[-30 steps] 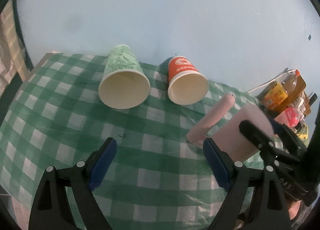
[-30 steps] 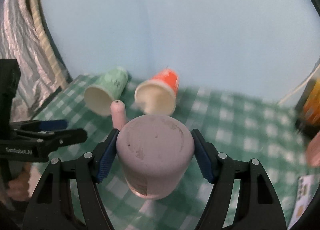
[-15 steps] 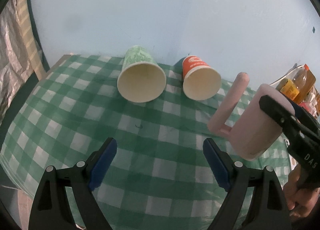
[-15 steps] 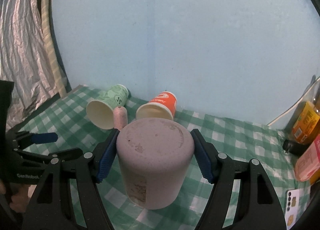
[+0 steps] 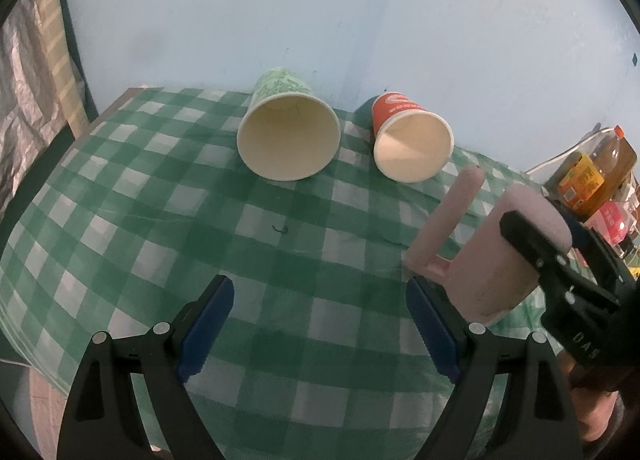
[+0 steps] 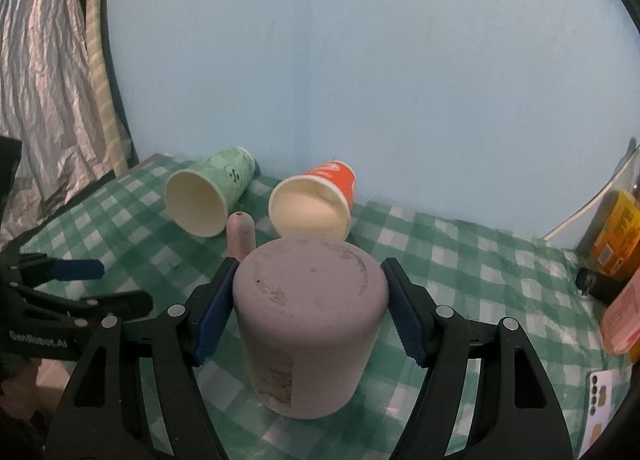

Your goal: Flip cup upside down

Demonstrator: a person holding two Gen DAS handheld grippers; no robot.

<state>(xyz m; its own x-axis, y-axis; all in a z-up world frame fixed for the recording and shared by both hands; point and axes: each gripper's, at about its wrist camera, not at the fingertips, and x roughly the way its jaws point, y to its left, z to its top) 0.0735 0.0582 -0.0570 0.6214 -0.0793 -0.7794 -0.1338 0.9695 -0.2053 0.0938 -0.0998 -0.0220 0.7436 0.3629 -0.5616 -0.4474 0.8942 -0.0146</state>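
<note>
A pink handled cup (image 6: 308, 320) stands upside down, base up, on the green checked tablecloth (image 6: 460, 272). My right gripper (image 6: 308, 308) has a finger on each side of its body; a small gap shows on each side. The cup (image 5: 496, 260) also shows at the right of the left wrist view, its handle (image 5: 448, 228) pointing left. My left gripper (image 5: 320, 324) is open and empty over the cloth (image 5: 160, 200), left of the cup. A green paper cup (image 5: 288, 132) and an orange paper cup (image 5: 412, 140) lie on their sides at the back.
A blue wall rises right behind the table. Bottles and packets (image 5: 588, 180) stand at the right edge, with a pink packet (image 6: 624, 316) and a phone (image 6: 600, 408) there too. A silver curtain (image 6: 44, 80) hangs at the left.
The pink cup has come down onto the cloth, base up. The right gripper's fingers have eased slightly apart. The left gripper has shifted a little.
</note>
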